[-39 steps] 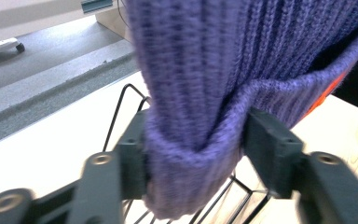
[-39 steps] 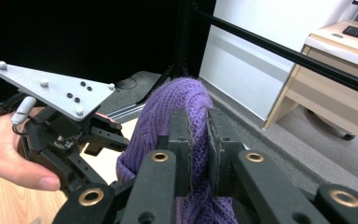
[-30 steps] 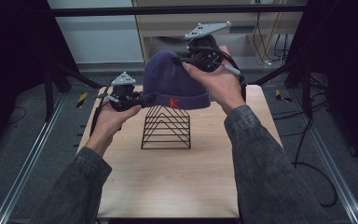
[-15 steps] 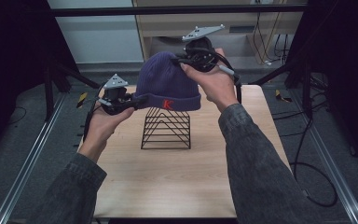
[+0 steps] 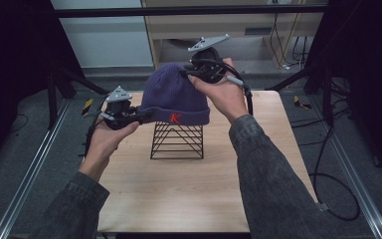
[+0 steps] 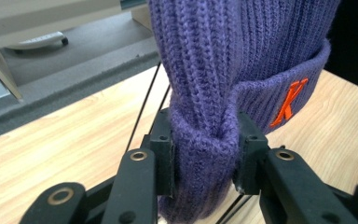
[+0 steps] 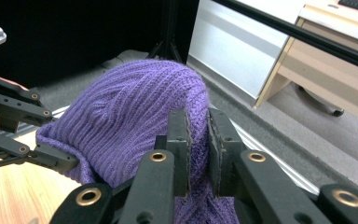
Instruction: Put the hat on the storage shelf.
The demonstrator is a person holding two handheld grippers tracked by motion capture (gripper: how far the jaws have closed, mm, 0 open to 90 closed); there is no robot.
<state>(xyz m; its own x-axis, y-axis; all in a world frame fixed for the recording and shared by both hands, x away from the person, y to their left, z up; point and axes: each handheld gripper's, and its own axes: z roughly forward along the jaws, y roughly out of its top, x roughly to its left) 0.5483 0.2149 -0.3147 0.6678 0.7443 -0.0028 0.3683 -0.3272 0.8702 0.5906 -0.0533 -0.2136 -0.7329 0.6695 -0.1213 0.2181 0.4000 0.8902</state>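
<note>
A purple knit beanie [image 5: 175, 97] with an orange K on its cuff hangs in the air above a black wire rack [image 5: 177, 141] on the wooden table [image 5: 179, 189]. My left gripper [image 5: 140, 115] is shut on the cuff's left edge; in the left gripper view a fold of the beanie [image 6: 205, 135] is pinched between the jaws of that gripper [image 6: 204, 151]. My right gripper [image 5: 193, 70] is shut on the crown, and in the right gripper view the beanie [image 7: 135, 126] bunches between its own jaws [image 7: 198, 133]. The left gripper [image 7: 51, 156] shows there too, at the cuff.
The wire rack stands at the table's middle, right under the beanie. A pale cabinet [image 5: 219, 30] stands behind the table, with dark frame bars [image 5: 189, 10] around it. Cables [image 5: 328, 164] trail on the floor at right.
Both hands have raised the beanie and carried it slightly toward the far side; the left gripper rose higher above the table. Both grips on the beanie are unchanged.
</note>
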